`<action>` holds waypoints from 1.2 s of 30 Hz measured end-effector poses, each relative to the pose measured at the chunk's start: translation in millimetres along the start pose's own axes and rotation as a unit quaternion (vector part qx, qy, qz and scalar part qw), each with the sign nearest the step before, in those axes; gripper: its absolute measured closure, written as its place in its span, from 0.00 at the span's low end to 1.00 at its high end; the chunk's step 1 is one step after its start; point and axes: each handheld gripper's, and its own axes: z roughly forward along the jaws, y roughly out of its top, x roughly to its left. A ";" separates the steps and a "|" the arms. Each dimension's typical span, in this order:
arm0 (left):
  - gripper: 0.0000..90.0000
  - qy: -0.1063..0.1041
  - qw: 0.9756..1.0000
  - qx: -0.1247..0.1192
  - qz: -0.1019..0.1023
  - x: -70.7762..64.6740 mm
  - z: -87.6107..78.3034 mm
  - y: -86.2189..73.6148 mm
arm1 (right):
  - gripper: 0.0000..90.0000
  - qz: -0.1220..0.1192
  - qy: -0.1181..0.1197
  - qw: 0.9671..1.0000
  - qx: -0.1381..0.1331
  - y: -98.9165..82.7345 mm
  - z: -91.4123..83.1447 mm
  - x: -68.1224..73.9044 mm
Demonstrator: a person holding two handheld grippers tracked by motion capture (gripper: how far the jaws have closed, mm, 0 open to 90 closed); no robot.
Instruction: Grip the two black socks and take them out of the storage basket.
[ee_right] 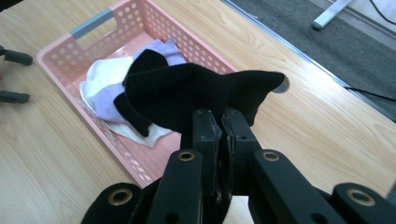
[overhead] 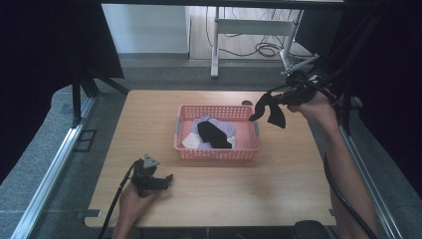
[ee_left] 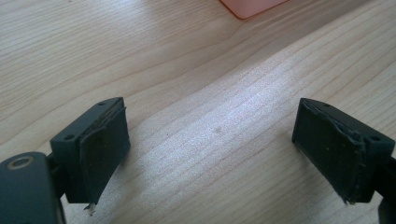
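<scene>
Right gripper view puts us straight down the jaws of the right gripper (ee_right: 218,128), and they're pinched tight on a black sock (ee_right: 196,93), cloth bunched between the pads, the rest draping off the front. From the high view the same sock (overhead: 271,110) hangs limp in the air just past the right end of the pink basket (overhead: 185,149), held well clear of the tabletop — a pinch at one edge so the fabric falls free and doesn't snag the basket wall. My read: it's on its way between basket and table, which direction I can't say.

Inside the basket, another black sock (overhead: 213,134) lies across a lilac cloth (overhead: 226,127), with a white piece (overhead: 191,141) tucked at the near left corner.

Over to the left gripper (overhead: 168,178): parked low near the front left of the table, jaws spread wide, nothing between them but bare wood — waiting its turn, I'd guess.

Underneath it all, a pale wooden table (overhead: 278,189). Around it, grey carpet, dark curtains either side, and at the back a white desk frame (overhead: 216,45) with loose cables on the floor.
</scene>
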 end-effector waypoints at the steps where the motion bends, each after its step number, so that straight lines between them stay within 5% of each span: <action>1: 0.12 0.000 1.000 0.000 0.000 0.0 0.0 0.0 | 0.95 0.003 -0.003 1.000 0.000 -2.5 -1.6 -1.9; 18: 0.12 0.000 1.000 0.000 -0.001 -0.2 0.0 -0.2 | 0.95 0.052 -0.039 0.998 0.024 -62.0 2.6 -35.3; 36: 0.12 0.000 1.000 -0.002 -0.003 -0.6 0.3 -0.3 | 0.94 0.074 -0.034 0.992 0.100 -124.8 81.4 -39.0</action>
